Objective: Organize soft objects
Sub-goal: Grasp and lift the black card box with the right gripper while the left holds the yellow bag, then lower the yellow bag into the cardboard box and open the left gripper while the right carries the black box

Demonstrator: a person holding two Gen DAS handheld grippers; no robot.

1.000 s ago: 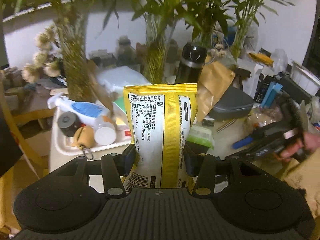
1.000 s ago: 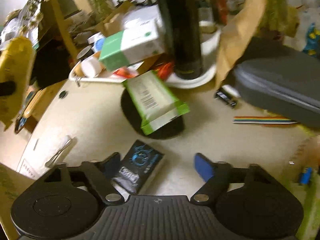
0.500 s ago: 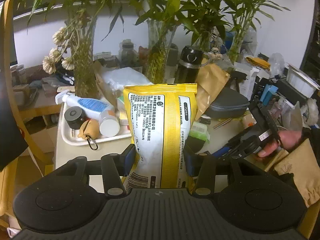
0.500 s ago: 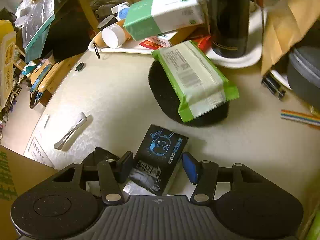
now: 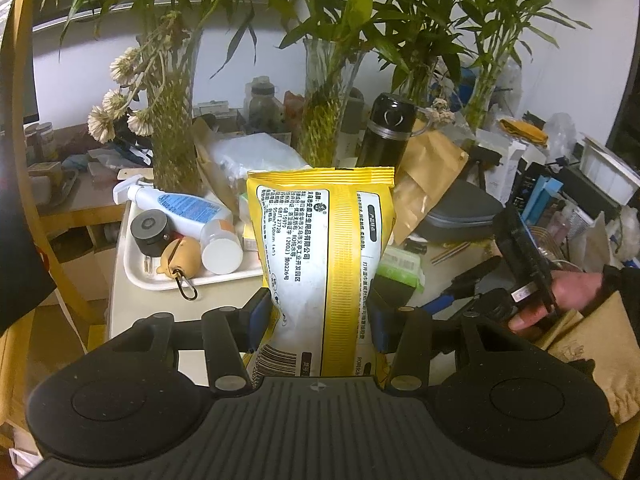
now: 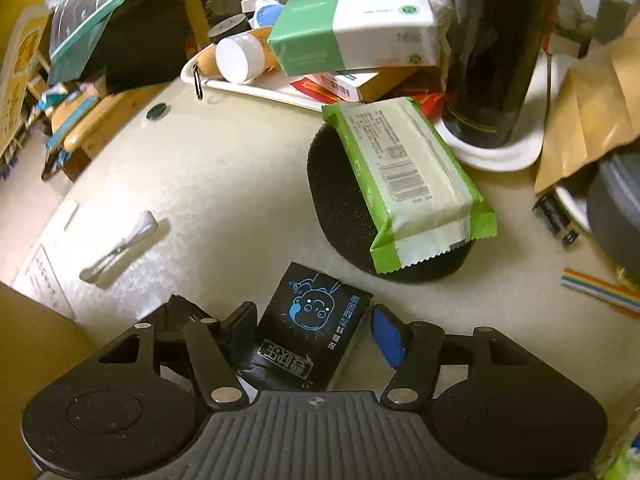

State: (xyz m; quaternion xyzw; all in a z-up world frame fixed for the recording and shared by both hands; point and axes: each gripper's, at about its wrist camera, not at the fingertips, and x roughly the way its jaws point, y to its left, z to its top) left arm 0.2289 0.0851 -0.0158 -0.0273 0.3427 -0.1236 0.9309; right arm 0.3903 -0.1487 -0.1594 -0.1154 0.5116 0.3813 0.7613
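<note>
My left gripper (image 5: 318, 316) is shut on a yellow and white soft pack (image 5: 320, 260) and holds it upright above the table. My right gripper (image 6: 314, 328) is open, its fingers on either side of a black packet with a blue cartoon face (image 6: 312, 324) that lies on the table. A small gap shows between the blue right pad (image 6: 387, 334) and the packet. A green and white soft pack (image 6: 404, 176) lies across a black foam pad (image 6: 340, 208) just beyond. The right gripper also shows in the left wrist view (image 5: 468, 284), low over the table.
A white tray (image 6: 500, 156) holds a black flask (image 6: 496, 48), a green and white tissue pack (image 6: 352, 28) and bottles. A grey case (image 5: 460, 212), brown paper bag (image 5: 428, 176) and vases of plants (image 5: 320, 120) stand behind. A cardboard box (image 6: 32, 344) is at left.
My right gripper has come down and forward so its fingers now straddle the black packet. My left gripper has pulled back a little with the yellow pack still held.
</note>
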